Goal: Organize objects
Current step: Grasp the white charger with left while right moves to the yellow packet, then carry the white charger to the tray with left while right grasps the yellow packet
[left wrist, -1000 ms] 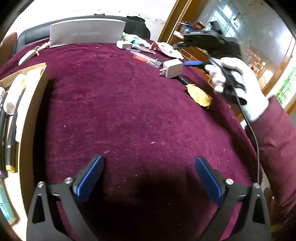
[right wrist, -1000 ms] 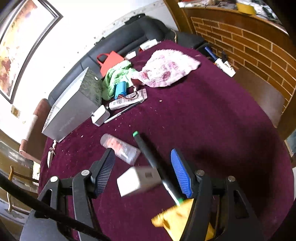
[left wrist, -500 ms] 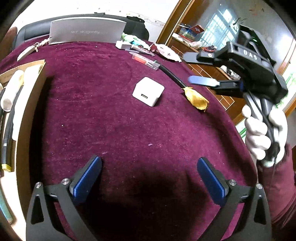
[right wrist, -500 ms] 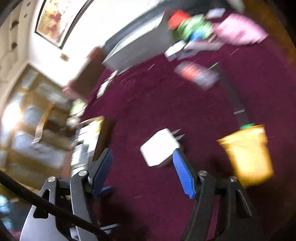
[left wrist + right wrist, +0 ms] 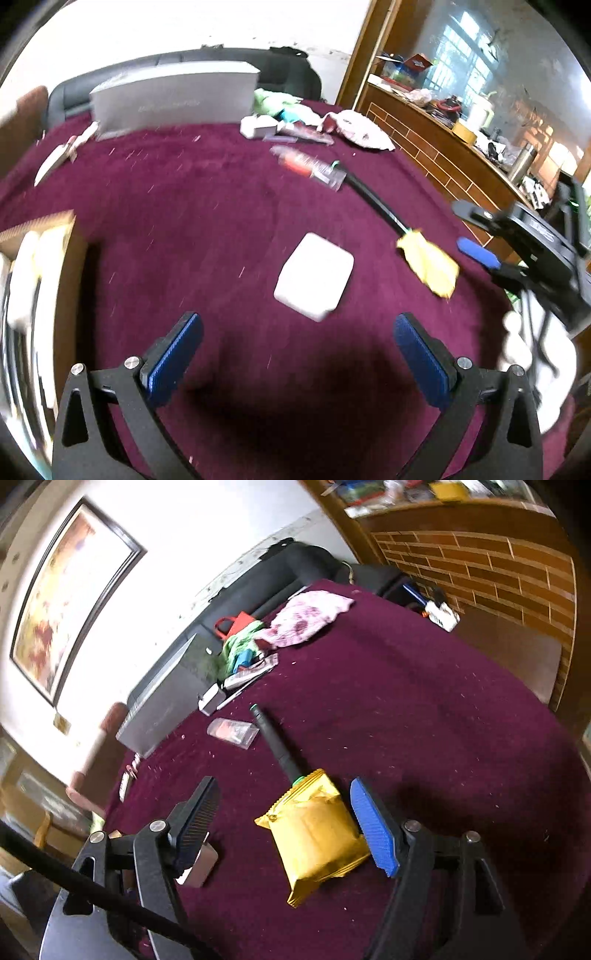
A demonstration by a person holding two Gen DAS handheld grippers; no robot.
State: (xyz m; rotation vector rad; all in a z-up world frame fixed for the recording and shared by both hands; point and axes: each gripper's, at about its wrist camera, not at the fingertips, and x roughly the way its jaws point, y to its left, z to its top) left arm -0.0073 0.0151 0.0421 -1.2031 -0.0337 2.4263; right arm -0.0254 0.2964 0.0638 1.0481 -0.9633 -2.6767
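Observation:
A white charger block point(image 5: 314, 277) lies on the maroon tablecloth point(image 5: 192, 229) just ahead of my left gripper point(image 5: 295, 354), which is open and holds nothing. A yellow snack packet point(image 5: 314, 834) lies flat on the cloth between the fingers of my right gripper point(image 5: 286, 825). Its jaws are opening and the left pad stands clear of the packet. In the right wrist view the charger block point(image 5: 199, 864) is half hidden behind the left finger. A black stick with green tips point(image 5: 277, 742) reaches from the packet toward a clear tube with red contents point(image 5: 232, 731).
A grey box point(image 5: 173, 98) stands at the far edge, with a small white box point(image 5: 258, 127), green cloth point(image 5: 240, 642) and pink cloth point(image 5: 306, 616) beside it. A cardboard tray point(image 5: 40, 236) holding long items sits at the left. A white-gloved hand point(image 5: 517, 350) holds the right gripper.
The right gripper set the white charger down on the cloth, then swung over to the yellow packet with wider jaws. The left gripper moved closer to the charger.

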